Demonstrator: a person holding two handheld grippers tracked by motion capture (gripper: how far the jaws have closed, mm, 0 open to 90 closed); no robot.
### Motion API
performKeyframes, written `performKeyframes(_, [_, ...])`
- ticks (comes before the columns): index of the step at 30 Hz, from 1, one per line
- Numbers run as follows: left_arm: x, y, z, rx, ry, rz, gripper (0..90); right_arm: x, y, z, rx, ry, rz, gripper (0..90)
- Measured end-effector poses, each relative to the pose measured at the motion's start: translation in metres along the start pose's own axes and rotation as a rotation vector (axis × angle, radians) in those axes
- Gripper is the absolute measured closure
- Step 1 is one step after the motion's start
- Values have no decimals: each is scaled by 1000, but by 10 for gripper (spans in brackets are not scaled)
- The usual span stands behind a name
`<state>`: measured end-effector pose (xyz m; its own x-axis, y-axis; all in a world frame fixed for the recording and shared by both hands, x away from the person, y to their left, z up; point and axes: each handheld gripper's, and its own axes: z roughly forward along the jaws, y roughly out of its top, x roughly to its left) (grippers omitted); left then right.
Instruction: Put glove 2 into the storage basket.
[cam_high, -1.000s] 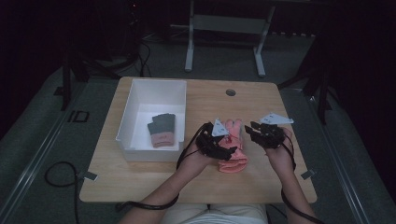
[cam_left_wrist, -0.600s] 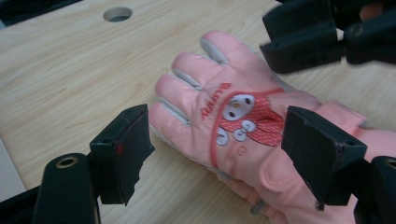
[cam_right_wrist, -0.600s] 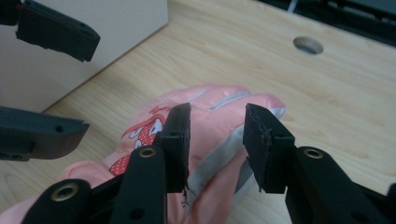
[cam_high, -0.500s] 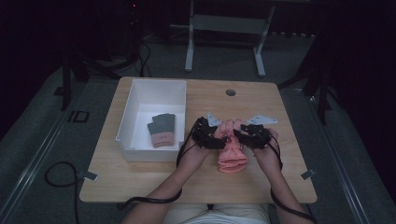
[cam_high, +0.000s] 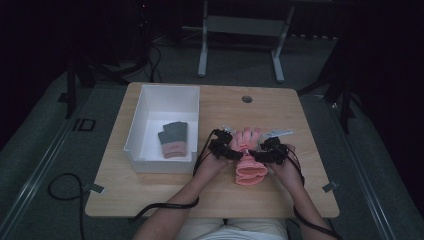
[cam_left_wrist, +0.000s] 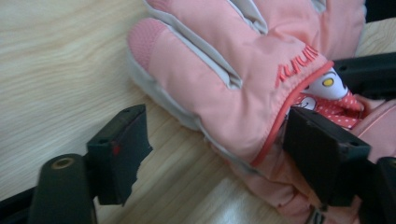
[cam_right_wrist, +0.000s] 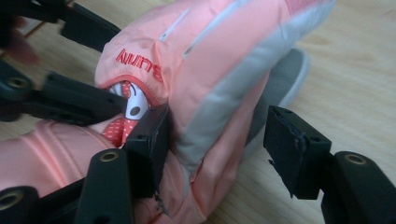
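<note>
A pink padded glove with grey trim lies flat on the wooden table, fingers pointing away from the person. My left gripper is at its left side, my right gripper at its right. In the left gripper view, the left gripper is open. One jaw is over bare wood and the other is against the glove beside its cartoon patch. In the right gripper view, the right gripper has just been opening. The edge of the glove runs between its jaws, and the outer jaw stands off it.
A white bin sits on the table's left half with a grey and pink glove inside. A round cable hole lies near the far edge. A metal stand and cables are on the floor beyond.
Both hands have sunk to the table and drawn together at the pink glove. The glove's fingers now show flat beyond the grippers. The right jaws have spread.
</note>
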<state>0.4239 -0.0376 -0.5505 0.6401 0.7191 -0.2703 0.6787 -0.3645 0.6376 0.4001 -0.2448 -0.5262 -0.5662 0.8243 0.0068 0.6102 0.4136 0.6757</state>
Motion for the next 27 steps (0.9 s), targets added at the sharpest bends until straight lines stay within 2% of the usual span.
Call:
performKeyframes(1, [0,0,0,0,0,0,280,0,0,0,0,0,0,416])
performKeyframes(2, [1,1,3,-3,-62,-10,383,-1,-1,3,10,57,23,545])
performKeyframes(4, [1,2,3,7,-87,-7,458,1,0,2,17,46,9,611])
performKeyframes(7, [-3,4,1,10,-101,2,635,7,2,1,25,20,0,669])
performKeyframes(9, [-3,5,1,16,-101,8,716,8,2,1,13,16,10,684])
performKeyframes(10, [-6,6,-1,19,-90,26,748,7,1,1,3,24,21,690])
performKeyframes(12, [-7,7,-2,21,-86,29,768,7,1,0,3,28,30,701])
performKeyframes(15, [-8,8,-4,26,-84,38,792,9,3,-1,5,15,16,708])
performKeyframes(19, [-8,11,-12,10,-90,24,810,9,9,-6,-7,31,35,719])
performKeyframes(22, [-11,12,-16,5,-84,34,813,9,12,-12,-22,41,42,724])
performKeyframes(26, [-15,17,-27,-29,-88,35,816,8,15,-24,-64,54,56,728])
performKeyframes(27, [-18,22,-35,-41,-87,42,816,8,17,-28,-72,57,54,727])
